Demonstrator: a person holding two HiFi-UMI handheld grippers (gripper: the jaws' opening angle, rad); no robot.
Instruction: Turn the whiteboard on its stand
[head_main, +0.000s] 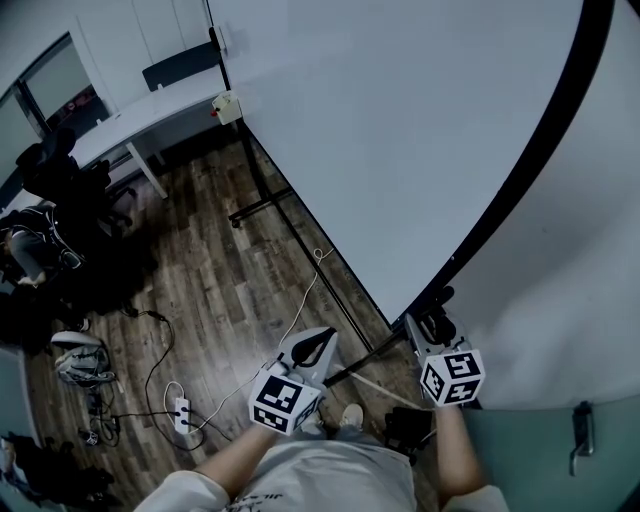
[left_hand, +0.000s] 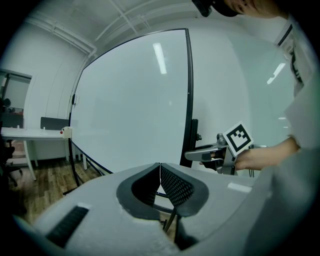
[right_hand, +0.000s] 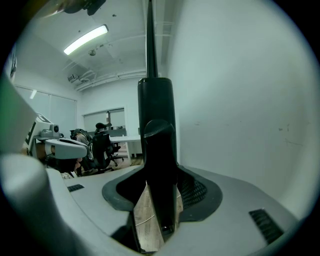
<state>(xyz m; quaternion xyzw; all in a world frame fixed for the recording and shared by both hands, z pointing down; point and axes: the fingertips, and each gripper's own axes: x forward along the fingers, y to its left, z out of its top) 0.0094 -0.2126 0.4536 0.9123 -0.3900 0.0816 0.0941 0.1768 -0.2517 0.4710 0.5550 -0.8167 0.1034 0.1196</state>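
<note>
Big white whiteboard with a black frame (head_main: 400, 130) stands upright on its stand over the dark wooden plank floor (head_main: 220, 290). Its long axis runs level, from the white desk (head_main: 150, 110) at the far end to the person's feet. The right gripper (right_hand: 157, 190) is at that near end, jaws clamped on the stand's black upright post (right_hand: 156, 125). The left gripper (left_hand: 160, 175) hangs just beside it, off the board, jaws pressed together on nothing.
</note>
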